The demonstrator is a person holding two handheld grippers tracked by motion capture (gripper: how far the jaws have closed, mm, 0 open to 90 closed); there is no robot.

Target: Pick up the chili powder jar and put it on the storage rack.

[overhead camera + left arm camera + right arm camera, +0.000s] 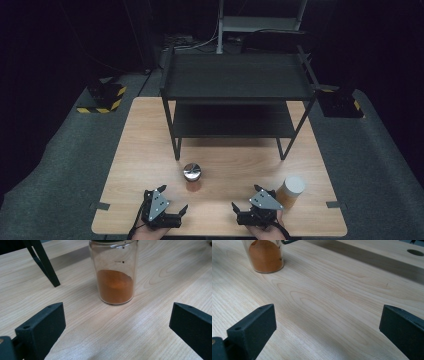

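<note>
A glass jar [192, 176] with a shiny metal lid and orange powder stands upright at the table's front middle. In the left gripper view this jar [115, 277] is straight ahead, a short way beyond the jaws. My left gripper [174, 198] [117, 317] is open and holds nothing, just front-left of the jar. My right gripper [245, 196] [328, 317] is open too, over bare wood front-right of the jar. The same jar [264, 255] sits at the upper left of the right gripper view. A second jar [291, 191], white-lidded with tan contents, stands just right of the right gripper.
A black two-tier rack [237, 95] takes up the back half of the wooden table [150, 130]; one of its legs [47, 267] stands left of the jar. A round hole [415, 252] is in the tabletop. Both hands rest at the table's front edge.
</note>
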